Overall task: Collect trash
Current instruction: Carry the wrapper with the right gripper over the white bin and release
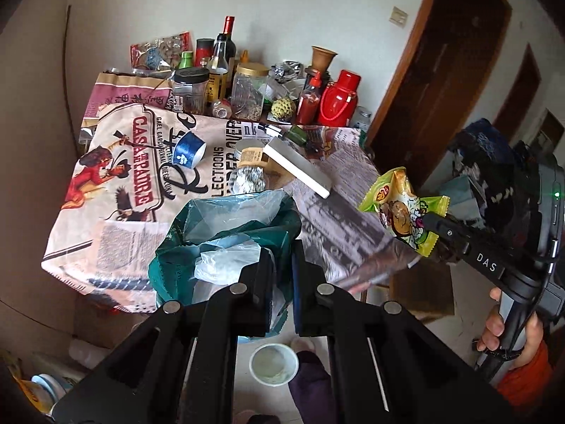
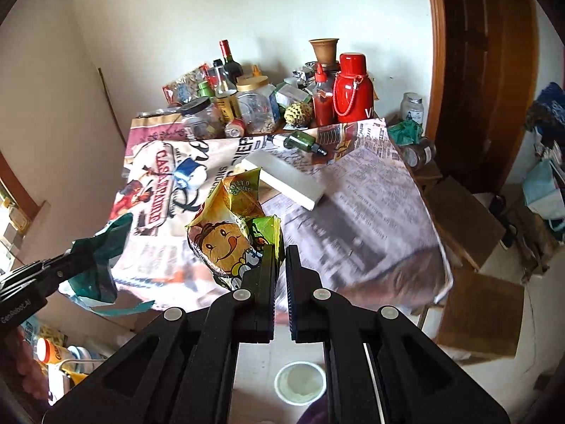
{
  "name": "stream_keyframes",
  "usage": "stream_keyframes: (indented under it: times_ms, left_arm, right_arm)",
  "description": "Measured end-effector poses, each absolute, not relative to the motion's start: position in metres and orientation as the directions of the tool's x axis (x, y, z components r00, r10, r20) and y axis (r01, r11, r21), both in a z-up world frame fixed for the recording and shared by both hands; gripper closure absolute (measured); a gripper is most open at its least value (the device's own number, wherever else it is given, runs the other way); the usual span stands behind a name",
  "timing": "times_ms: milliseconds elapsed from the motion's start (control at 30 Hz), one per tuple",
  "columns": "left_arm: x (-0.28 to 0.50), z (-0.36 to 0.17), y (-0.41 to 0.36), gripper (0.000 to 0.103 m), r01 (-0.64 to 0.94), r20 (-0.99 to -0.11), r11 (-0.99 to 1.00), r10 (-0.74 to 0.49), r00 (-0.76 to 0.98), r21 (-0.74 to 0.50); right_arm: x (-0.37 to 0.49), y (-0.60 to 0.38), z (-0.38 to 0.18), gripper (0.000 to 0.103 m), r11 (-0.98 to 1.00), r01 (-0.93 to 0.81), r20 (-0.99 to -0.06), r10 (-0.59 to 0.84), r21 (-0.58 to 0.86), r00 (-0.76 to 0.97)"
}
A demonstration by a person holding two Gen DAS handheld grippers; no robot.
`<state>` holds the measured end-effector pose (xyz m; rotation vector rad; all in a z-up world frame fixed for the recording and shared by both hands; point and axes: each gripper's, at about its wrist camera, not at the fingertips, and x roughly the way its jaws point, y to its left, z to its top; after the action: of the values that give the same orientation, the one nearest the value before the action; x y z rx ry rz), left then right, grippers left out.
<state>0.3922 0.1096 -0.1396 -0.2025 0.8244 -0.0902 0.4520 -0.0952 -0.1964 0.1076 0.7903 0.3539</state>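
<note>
Right gripper pinches the light, crinkly, slippery snack wrapper by its edge; left gripper clamps the limp green bag rim at nine o'clock

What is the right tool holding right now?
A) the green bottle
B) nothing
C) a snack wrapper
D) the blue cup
C: the right tool is shut on the green and yellow snack wrapper, lifted off the table; the left-wrist view shows the same wrapper at its tip.

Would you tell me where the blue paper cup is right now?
The blue paper cup lies tipped on the newspaper-print tablecloth, left of the white box in both views.
</note>
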Motion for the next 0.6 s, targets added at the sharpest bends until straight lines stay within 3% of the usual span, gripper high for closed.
stream_keyframes:
  times_ms: [333, 600]
  left_arm:
    - [0.325, -0.158, 0.109, 0.095, 0.08, -0.748, 0.967, -0.237, 0.621, -0.24]
    - [0.31, -0.203, 0.093, 0.095, 0.046, -0.811, 0.96, -0.257, 0.525, -0.275]
  right_arm:
    - [0.377, -0.077, -0.223, 0.098, 0.951, -0.22, -0.734, 0.309, 0.219, 0.605]
    - [0.358, -0.078, -0.273, 0.098, 0.952, -0.232, -0.809, 0.293, 0.199, 0.509]
